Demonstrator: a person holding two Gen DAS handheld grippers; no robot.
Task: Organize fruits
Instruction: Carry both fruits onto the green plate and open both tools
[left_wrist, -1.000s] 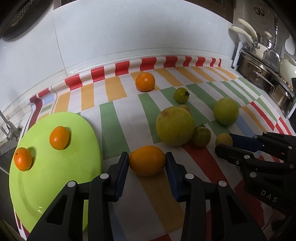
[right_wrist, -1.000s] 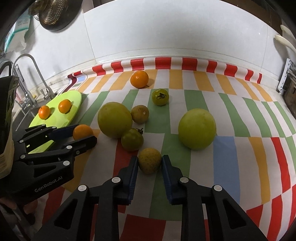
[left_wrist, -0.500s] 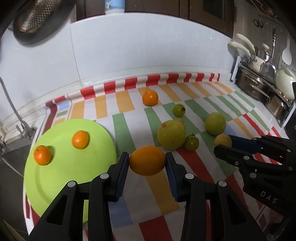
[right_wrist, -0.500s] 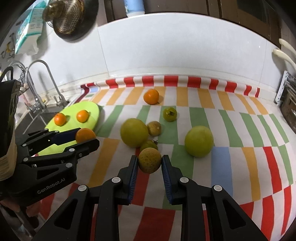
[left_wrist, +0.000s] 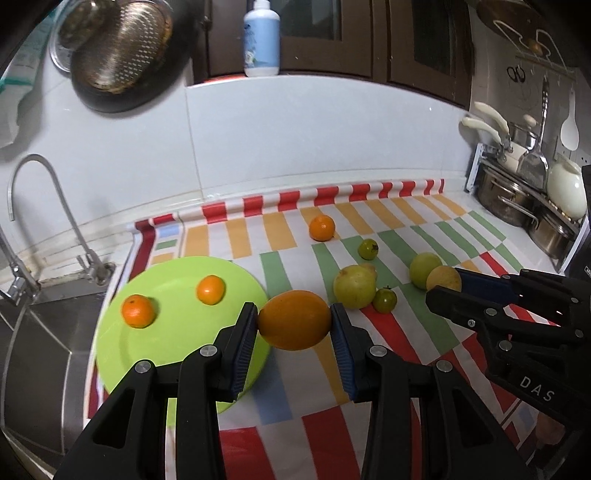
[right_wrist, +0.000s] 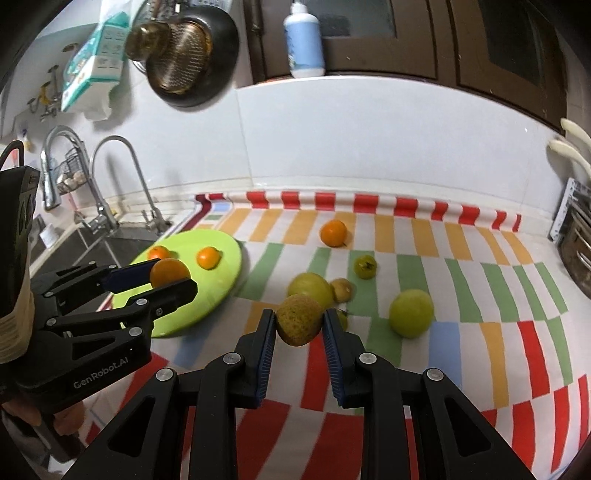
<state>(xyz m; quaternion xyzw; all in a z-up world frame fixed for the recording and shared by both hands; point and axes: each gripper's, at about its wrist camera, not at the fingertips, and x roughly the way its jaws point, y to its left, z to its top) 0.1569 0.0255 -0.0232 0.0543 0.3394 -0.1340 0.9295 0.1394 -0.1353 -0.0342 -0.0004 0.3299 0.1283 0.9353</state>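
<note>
On the worktop (left_wrist: 413, 218), under a striped cloth (left_wrist: 317, 435) in red, orange, green and white:

- Left hand-held gripper (left_wrist: 294, 325): blue-padded fingers clamped on a large orange (left_wrist: 294, 319), held in the air above the cloth, just beside the right edge of the green plate (left_wrist: 177, 332).
- Right hand-held gripper (right_wrist: 300, 325): fingers clamped on a speckled yellow-brown fruit (right_wrist: 300, 324), lifted clear of the cloth in front of the loose fruit group.
- Green plate: lies at the left end of the cloth, beside the sink (left_wrist: 44, 350). Carries two small oranges, one near the left (left_wrist: 137, 310), one nearer the middle (left_wrist: 210, 290), apart from each other.
- Lone orange (left_wrist: 322, 228): on the cloth near the back, close to the red-striped edge.
- Small green tomato-like fruit (left_wrist: 368, 249): in front of and right of the lone orange.
- Large yellow-green fruit (left_wrist: 354, 287): mid-cloth, with a second small green fruit (left_wrist: 384, 299) touching its right side.
- Round green fruit (right_wrist: 411, 313): on the cloth, right of the group, apart from it.
- Faucet (left_wrist: 48, 221): curved, standing behind the sink.
- Colander (left_wrist: 122, 55): hanging on the white tiled wall.
- Bottle (left_wrist: 261, 37): white and blue, on the ledge above the tiles.
- Steel pots (left_wrist: 517, 195): stacked at the right end.
</note>
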